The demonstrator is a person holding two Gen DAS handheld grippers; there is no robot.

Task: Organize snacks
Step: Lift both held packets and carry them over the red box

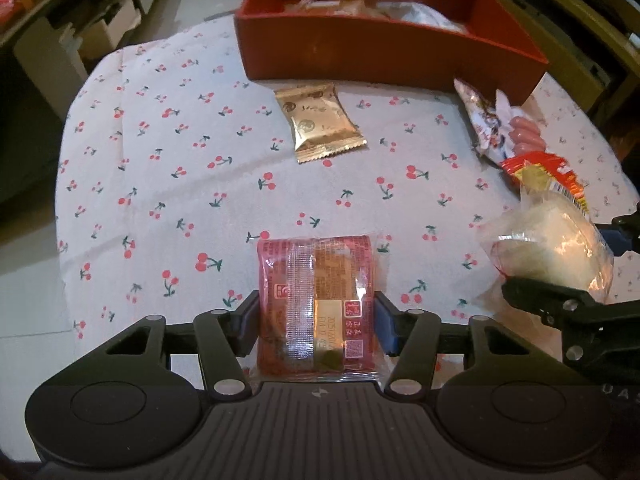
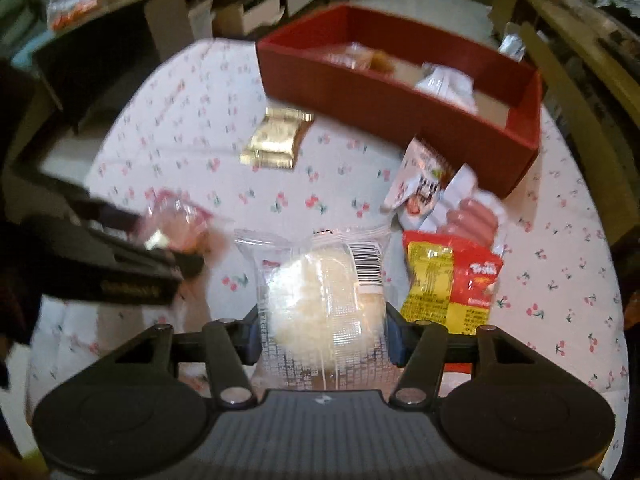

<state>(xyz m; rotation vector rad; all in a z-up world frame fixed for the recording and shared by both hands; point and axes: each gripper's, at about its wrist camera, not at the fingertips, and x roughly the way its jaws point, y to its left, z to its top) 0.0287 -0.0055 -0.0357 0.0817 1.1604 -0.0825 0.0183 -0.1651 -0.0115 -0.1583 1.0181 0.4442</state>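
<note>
My left gripper (image 1: 316,320) is shut on a red-wrapped cake packet (image 1: 316,300), its pads pressing both sides. My right gripper (image 2: 324,336) is shut on a clear packet with a white round cake (image 2: 320,304); that packet also shows at the right of the left wrist view (image 1: 552,248). The left gripper with its red packet (image 2: 176,224) appears blurred at the left of the right wrist view. A gold packet (image 1: 320,120) (image 2: 278,138) lies on the cherry-print cloth (image 1: 160,160). The red box (image 1: 392,56) (image 2: 400,100) stands at the far side with several snacks inside.
A sausage pack (image 1: 524,132) (image 2: 476,216), a white printed packet (image 1: 480,116) (image 2: 424,184) and a red-yellow packet (image 1: 548,176) (image 2: 452,280) lie near the box's right end. Shelves and cardboard boxes (image 1: 100,28) stand beyond the table's left edge.
</note>
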